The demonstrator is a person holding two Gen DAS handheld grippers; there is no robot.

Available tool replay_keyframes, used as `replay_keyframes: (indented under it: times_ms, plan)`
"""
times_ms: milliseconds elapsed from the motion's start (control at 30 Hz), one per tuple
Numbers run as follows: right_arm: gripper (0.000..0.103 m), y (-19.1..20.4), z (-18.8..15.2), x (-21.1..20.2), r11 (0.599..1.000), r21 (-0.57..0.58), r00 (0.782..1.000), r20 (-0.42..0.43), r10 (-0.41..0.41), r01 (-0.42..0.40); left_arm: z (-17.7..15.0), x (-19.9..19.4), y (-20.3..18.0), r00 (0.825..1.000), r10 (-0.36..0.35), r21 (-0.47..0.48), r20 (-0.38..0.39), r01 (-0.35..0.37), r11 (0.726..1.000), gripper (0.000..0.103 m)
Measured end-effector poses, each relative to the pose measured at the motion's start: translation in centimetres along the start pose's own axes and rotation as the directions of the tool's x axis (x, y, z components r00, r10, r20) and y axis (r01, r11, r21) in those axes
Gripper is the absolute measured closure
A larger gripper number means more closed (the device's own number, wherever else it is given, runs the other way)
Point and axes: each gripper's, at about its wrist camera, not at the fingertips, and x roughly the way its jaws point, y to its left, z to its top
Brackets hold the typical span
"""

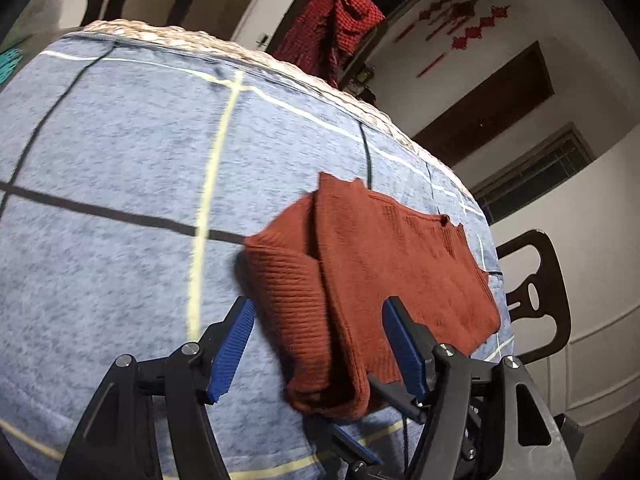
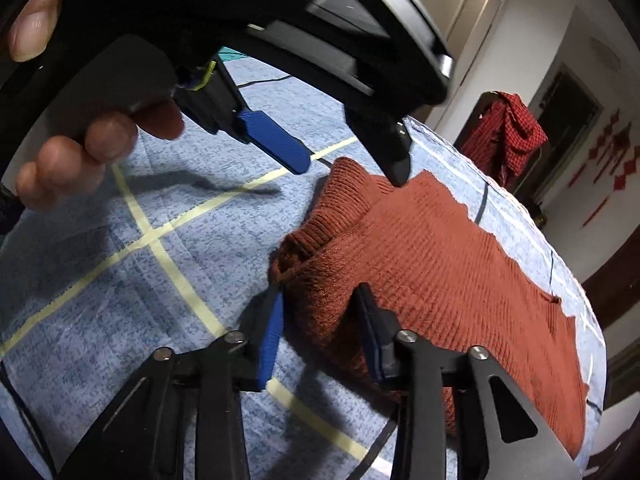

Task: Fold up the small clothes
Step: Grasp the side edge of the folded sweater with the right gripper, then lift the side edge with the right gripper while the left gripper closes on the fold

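Observation:
A rust-red knitted sweater (image 1: 384, 264) lies partly folded on a blue checked tablecloth (image 1: 120, 160). A sleeve is folded over its body. My left gripper (image 1: 318, 312) is open, its blue pads either side of the folded sleeve edge, just above the cloth. In the right wrist view the sweater (image 2: 440, 256) lies spread toward the right. My right gripper (image 2: 320, 296) is open, its pads straddling the sweater's bunched near edge by the ribbed cuff. The left gripper (image 2: 344, 160) shows there too, held in a hand, over the sweater's far end.
The tablecloth (image 2: 120, 280) has yellow, white and dark lines. The table's edge runs behind the sweater. A dark wooden chair (image 1: 536, 292) stands at the right edge. A red checked garment (image 1: 332, 28) hangs on another chair beyond the table. A black cable (image 2: 376, 448) lies near my right gripper.

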Motion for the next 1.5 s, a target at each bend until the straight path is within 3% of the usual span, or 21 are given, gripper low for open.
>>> replay_keyframes:
  times_ms: [300,533,900,1100,1233,1500]
  plan:
    - [0.088,-0.6,-0.2,-0.3,0.999,0.033,1.000,0.015,-0.007,0.007,0.5,1.5,-1.2,0.996,0.075,0.036,-0.041,-0.074,0.997,0.034]
    - [0.090,-0.7,-0.4,-1.0,0.998,0.067,0.999,0.039,0.010,-0.012,1.1,2.6,-1.1,0.995,0.070,0.002,-0.074,-0.071,0.998,0.034]
    - [0.090,-2.1,-0.4,-1.1,0.994,0.100,0.998,0.062,0.030,-0.036,0.8,1.3,0.1,0.992,0.112,-0.015,-0.053,-0.113,0.993,0.033]
    - [0.090,-2.5,-0.6,-1.3,0.992,0.117,0.996,0.081,0.039,-0.048,0.6,2.0,1.4,0.994,0.043,-0.096,-0.102,-0.052,0.994,0.028]
    - [0.090,-2.5,-0.6,-1.3,0.991,0.123,0.995,0.084,0.045,-0.056,0.9,2.7,0.6,0.995,0.010,-0.092,-0.097,-0.019,0.996,0.028]
    - [0.090,-3.4,-0.9,-1.3,0.987,0.140,0.993,0.098,0.064,-0.077,1.6,3.8,-0.7,0.994,0.036,-0.082,-0.100,-0.044,0.996,0.028]
